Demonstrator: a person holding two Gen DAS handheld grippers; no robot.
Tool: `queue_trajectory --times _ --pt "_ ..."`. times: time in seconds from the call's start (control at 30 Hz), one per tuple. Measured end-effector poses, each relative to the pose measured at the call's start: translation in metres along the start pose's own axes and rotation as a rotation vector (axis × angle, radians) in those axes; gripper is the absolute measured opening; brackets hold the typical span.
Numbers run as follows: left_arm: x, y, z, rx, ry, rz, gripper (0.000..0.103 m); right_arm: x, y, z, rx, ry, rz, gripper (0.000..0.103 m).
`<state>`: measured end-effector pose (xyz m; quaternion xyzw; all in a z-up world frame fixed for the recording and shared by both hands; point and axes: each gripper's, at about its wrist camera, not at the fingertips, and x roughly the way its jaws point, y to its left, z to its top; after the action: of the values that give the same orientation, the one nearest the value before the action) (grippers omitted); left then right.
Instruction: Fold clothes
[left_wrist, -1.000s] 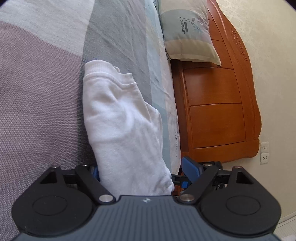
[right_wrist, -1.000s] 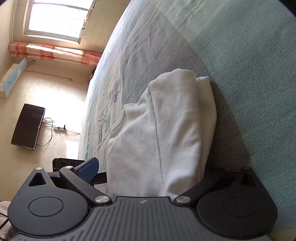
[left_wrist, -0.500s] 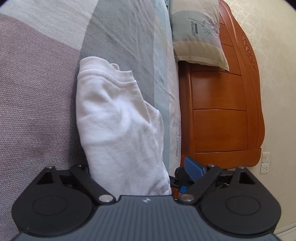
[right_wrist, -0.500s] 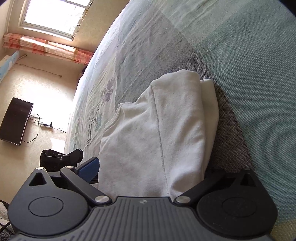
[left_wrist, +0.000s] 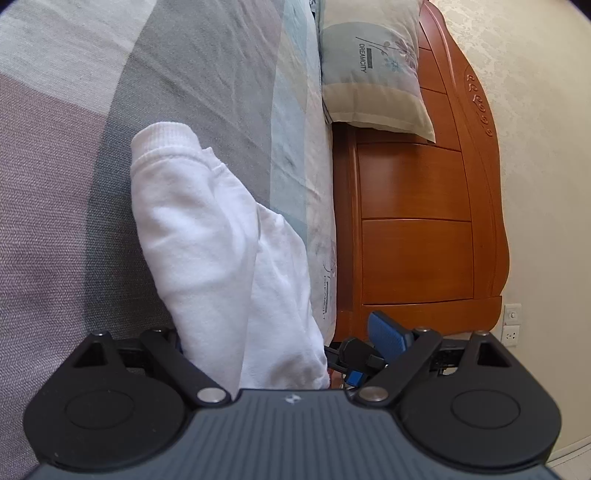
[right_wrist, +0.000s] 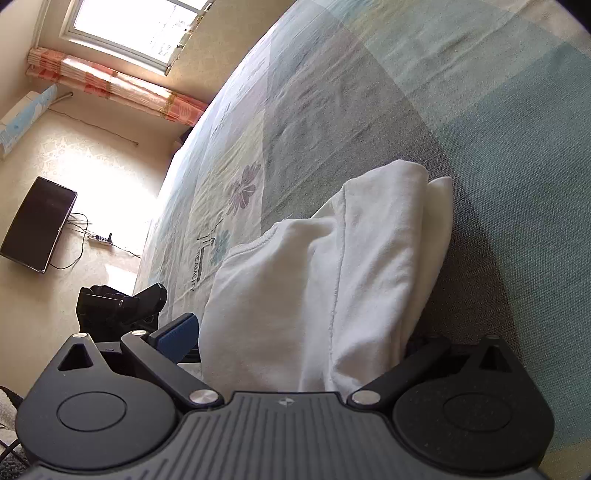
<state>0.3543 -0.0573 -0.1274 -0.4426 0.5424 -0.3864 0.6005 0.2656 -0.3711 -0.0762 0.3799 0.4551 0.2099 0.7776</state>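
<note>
A folded white garment (left_wrist: 218, 258) lies on the striped bedspread (left_wrist: 207, 74), its ribbed cuff at the far end. My left gripper (left_wrist: 282, 328) straddles its near end. The blue right pad (left_wrist: 388, 326) stands clear of the cloth, and the left finger is hidden behind it. In the right wrist view the same garment (right_wrist: 332, 277) lies between the jaws of my right gripper (right_wrist: 297, 334). The blue left pad (right_wrist: 177, 332) sits just beside the cloth edge without pressing it. Its right finger is hidden under the fold.
A pillow (left_wrist: 369, 66) leans on the orange wooden headboard (left_wrist: 413, 221) to the right of the bed. Off the bed's edge are the floor, a black screen (right_wrist: 37, 225) and a window (right_wrist: 140, 29). A black gripper body (right_wrist: 118, 299) shows beside the bed edge.
Both cameras have risen a little and now see more of the bed. The left gripper's blue pad stands farther from the garment's edge. The garment has stayed on the bed.
</note>
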Motion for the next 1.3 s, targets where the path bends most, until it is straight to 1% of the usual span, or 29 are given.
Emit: queue_trajectory --times 0.23,0.4,0.6,0.73,0.9,1.07,1.17,1.3 --pt "0.016 -0.016 0.002 0.022 0.008 -0.023 0.089 -0.022 0.004 0.01 -0.035 -0.033 -0.01 0.103" --pt "0.046 -0.033 0.002 0.073 0.037 -0.017 0.089 -0.043 -0.001 0.018 -0.044 -0.064 -0.034 0.103" --pt "0.096 -0.056 0.0 0.098 0.072 -0.014 0.089 -0.077 -0.017 0.031 -0.053 -0.106 -0.072 0.103" --pt "0.134 -0.072 -0.001 0.117 0.078 -0.038 0.089 -0.107 -0.035 0.044 -0.057 -0.128 -0.082 0.103" --pt "0.186 -0.087 -0.002 0.137 0.087 -0.073 0.089 -0.146 -0.059 0.069 -0.09 -0.147 -0.114 0.103" --pt "0.238 -0.098 -0.001 0.149 0.092 -0.098 0.089 -0.179 -0.088 0.1 -0.105 -0.188 -0.155 0.103" --pt "0.263 -0.105 0.001 0.156 0.104 -0.108 0.089 -0.195 -0.105 0.117 -0.102 -0.212 -0.17 0.103" --pt "0.289 -0.111 0.005 0.182 0.121 -0.117 0.089 -0.21 -0.124 0.134 -0.113 -0.219 -0.203 0.103"
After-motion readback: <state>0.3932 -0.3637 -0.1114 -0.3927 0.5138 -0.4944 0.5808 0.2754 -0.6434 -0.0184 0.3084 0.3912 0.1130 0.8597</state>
